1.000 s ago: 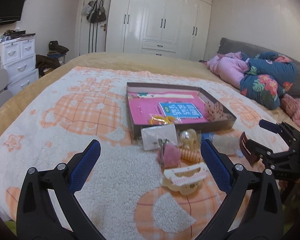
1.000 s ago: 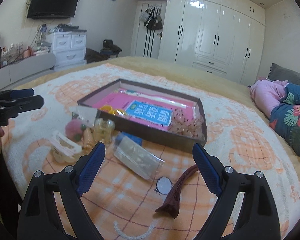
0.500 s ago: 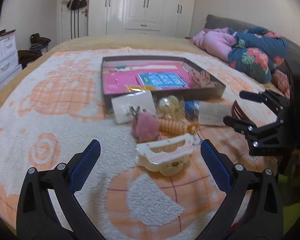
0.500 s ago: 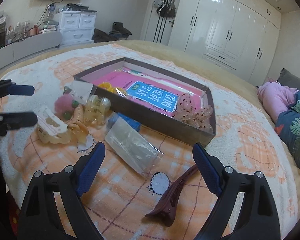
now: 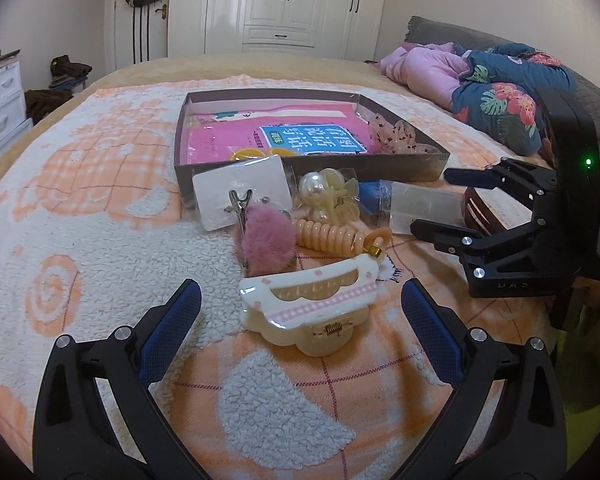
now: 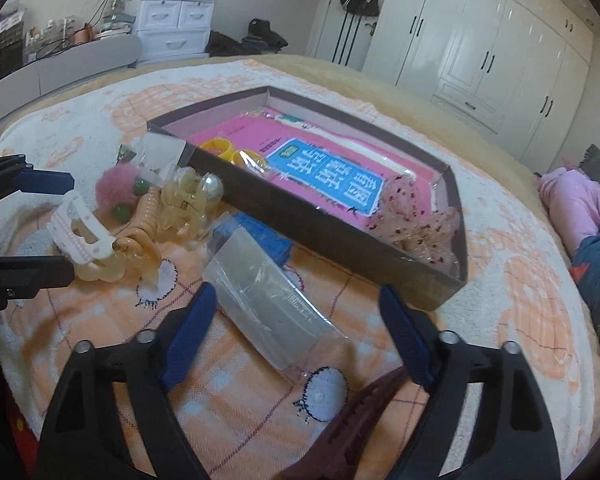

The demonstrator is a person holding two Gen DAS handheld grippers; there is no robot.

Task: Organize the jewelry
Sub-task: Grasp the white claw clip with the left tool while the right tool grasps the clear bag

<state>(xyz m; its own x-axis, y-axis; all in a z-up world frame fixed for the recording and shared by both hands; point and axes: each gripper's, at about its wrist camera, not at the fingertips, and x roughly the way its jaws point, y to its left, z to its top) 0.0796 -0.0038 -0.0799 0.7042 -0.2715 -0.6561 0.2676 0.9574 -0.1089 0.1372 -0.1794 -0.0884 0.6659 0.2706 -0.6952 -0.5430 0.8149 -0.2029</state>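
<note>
- The left gripper (image 5: 300, 308) hangs with its jaws spread wide; the cream claw clip (image 5: 312, 304) lies on the blanket (image 5: 100, 232) between the blue pads, touched by neither.
- The right gripper (image 6: 300, 332) is closing its jaws; a clear plastic packet (image 6: 268, 300) lies between the fingers, and the pads do not press on it. A dark red hair clip (image 6: 356, 412) lies just under the fingers on the near side.
- Just short of the box (image 5: 380, 168), on its near side, sits the loose heap: a pink pompom clip (image 5: 266, 240), a peach coil hair tie (image 5: 332, 236), a pearl clip (image 5: 324, 196) and a white card (image 5: 240, 188) leaning on the box wall.
- The box is a shallow open tray; inside lie a pink booklet (image 5: 228, 140) with a blue label, yellow rings (image 5: 256, 154) at the near wall, and speckled pink scrunchies (image 5: 396, 136) in the right corner.
- Left of the box the blanket is bare.
- Beyond the box the bed runs to white wardrobes (image 5: 284, 4); right of the box lies bundled bedding (image 5: 480, 84).
</note>
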